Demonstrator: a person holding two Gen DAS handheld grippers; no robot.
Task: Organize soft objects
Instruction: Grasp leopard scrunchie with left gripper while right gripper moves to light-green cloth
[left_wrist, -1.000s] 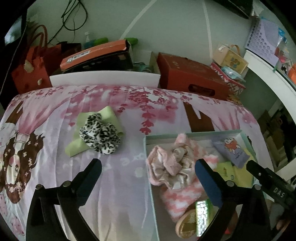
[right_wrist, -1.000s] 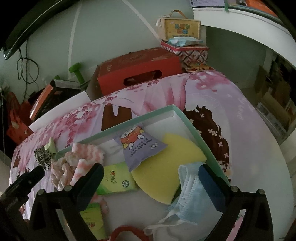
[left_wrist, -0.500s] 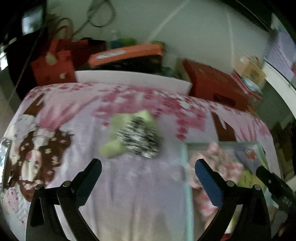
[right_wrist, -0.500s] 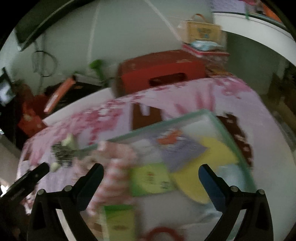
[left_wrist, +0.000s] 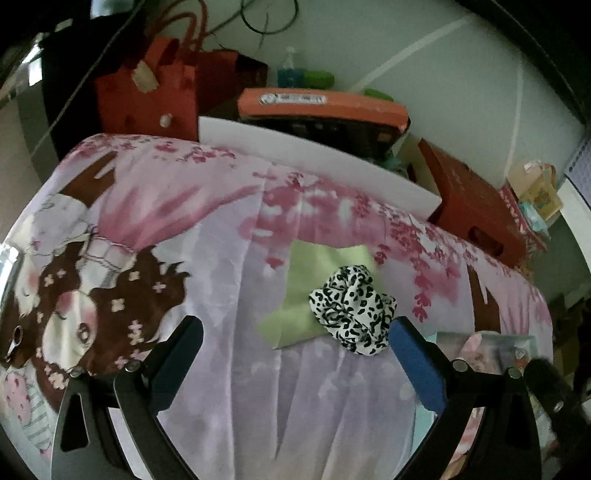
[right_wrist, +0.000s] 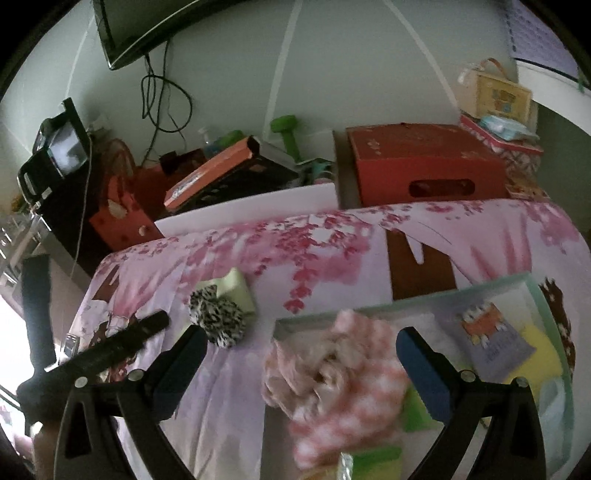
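Left gripper (left_wrist: 293, 354): jaws spread wide, nothing between the blue pads; it hangs above the pink-and-lilac cartoon-print bedsheet (left_wrist: 207, 229).
Right gripper (right_wrist: 301, 363): jaws spread wide, nothing gripped; it hangs over the near-left corner of the pale-green shallow rectangular tray (right_wrist: 406, 301).
Black-and-white leopard-print fabric scrunchie (left_wrist: 352, 308): lies on the sheet, overlapping the lower right corner of the flat light-green cloth square (left_wrist: 314, 284); in the left wrist view it sits at about 1 o'clock from the midpoint of the fingers, just beside the right blue pad.
Pink-and-white fluffy striped cloth bundle (right_wrist: 343, 373): rests in the tray's left end, partly draped over the left rim; blurred in the right wrist view.
Tray contents at 3 o'clock: a lilac cartoon-printed packet (right_wrist: 491, 338) and a yellow round sponge pad (right_wrist: 535, 354).
Change, left wrist view: one second ago the tray filled the lower right and the scrunchie lay at 10 o'clock; the view has swung left, so only the tray's corner shows at the right edge.
Change, right wrist view: the view has also swung left; the scrunchie, previously small at the far left edge, now appears near the left finger.
Background: a red rectangular cardboard box with a hand slot (right_wrist: 424, 166) stands beyond the bed.
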